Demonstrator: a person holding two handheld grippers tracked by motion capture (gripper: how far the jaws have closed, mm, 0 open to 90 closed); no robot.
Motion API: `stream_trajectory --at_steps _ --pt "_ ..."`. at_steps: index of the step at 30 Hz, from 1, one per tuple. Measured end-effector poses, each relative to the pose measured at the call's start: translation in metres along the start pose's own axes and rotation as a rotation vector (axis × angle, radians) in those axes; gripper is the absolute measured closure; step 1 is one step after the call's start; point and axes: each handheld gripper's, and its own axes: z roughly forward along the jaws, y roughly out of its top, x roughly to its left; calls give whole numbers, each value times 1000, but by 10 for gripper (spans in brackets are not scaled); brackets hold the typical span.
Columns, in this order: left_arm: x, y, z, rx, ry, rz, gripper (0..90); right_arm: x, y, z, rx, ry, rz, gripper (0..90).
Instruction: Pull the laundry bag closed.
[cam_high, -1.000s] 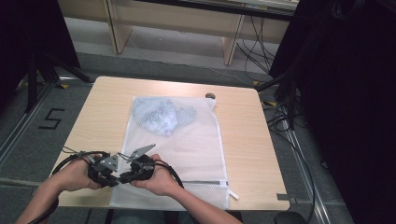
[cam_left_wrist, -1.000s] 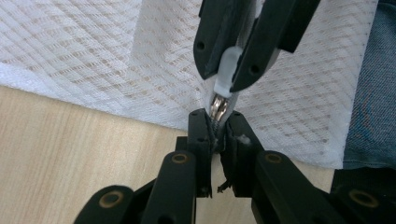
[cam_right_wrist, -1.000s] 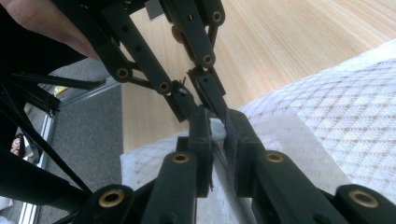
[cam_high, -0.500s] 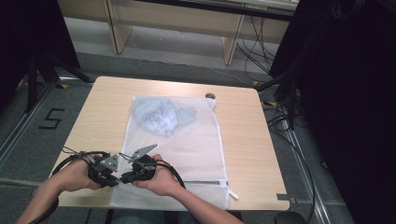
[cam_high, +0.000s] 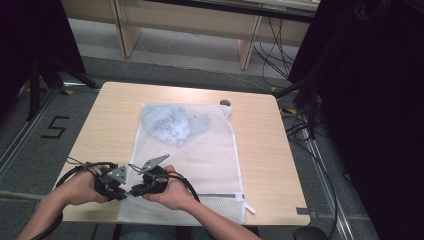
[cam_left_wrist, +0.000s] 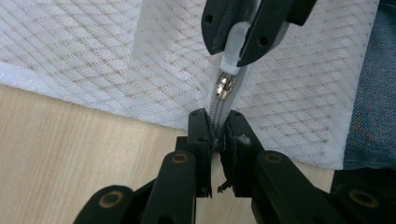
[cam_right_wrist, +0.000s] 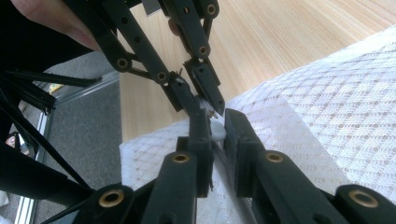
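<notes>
1. A white mesh laundry bag (cam_high: 192, 165) lies flat on the light wooden worktop (cam_high: 260, 145), its near edge at the worktop's near edge.
2. A pale blue-grey garment (cam_high: 172, 124) sits inside the bag at its far end.
3. The left tool (cam_left_wrist: 215, 135) is pressed together on the grey zipper tape (cam_left_wrist: 215, 112) at the bag's near left corner; in the left gripper view the tape runs between its jaw tips.
4. The right tool (cam_right_wrist: 215, 128) is pinching the white zipper pull tab (cam_left_wrist: 233, 46), which hangs from the metal slider (cam_left_wrist: 223, 87). In the left gripper view this tool enters from the top, just beyond the left tool's tips.
5. The two tools stand tip to tip, almost touching, each held in one hand at the near left of the high view.
6. Writing: a black figure "5" (cam_high: 56, 127) is marked on the grey floor to the left of the worktop. No brand or label can be read on the bag or garment.
</notes>
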Motion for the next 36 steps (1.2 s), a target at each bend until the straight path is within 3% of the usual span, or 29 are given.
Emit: stream_trajectory --at_steps 1,5,8,12,14,15,17,19,20,22,23,24,29,30,32,33,36 --pt "1 0 -1 17 1 19 819 0 0 0 0 3 2 825" --pt "0 0 0 -2 -2 -5 819 -1 0 -1 -1 -4 -7 825" --pt "1 0 -1 15 4 17 819 -1 0 -2 4 -6 2 825" --pt "-2 -1 0 -5 -7 -29 819 0 0 -2 1 -3 8 825" --pt "0 -1 -1 5 -11 -19 819 0 0 -2 1 -1 19 825" --pt "-1 -1 0 4 -12 -18 819 -3 0 -2 -10 2 -18 825" --pt "-2 -1 1 -28 -16 -46 819 0 -1 -2 -2 3 18 825" --pt "0 -2 0 -10 -9 -17 818 -2 -1 -2 -2 4 18 825" --pt "0 -1 0 -7 -10 -15 819 -3 -1 -2 -7 6 6 825" --pt "1 -1 0 -5 -12 -15 819 -2 -2 -1 -11 14 32 825" --pt "1 -1 0 -4 -11 -12 819 -4 -1 -1 -16 17 2 824" --pt "0 -1 0 -4 -11 -21 819 -3 -1 -1 -14 17 9 825" --pt "1 -2 -1 -4 2 8 819 -3 0 -2 -3 6 17 824" --pt "0 -3 -1 -2 -4 -7 819 -1 -1 -2 -5 6 28 825" --pt "3 -2 -2 15 -7 32 820 -2 0 -2 -4 1 6 825" --pt "1 -3 -1 -9 -10 -3 820 -2 -1 -2 -3 2 10 825" --pt "1 -3 -2 -1 -13 0 821 0 -1 -3 3 -1 21 825"
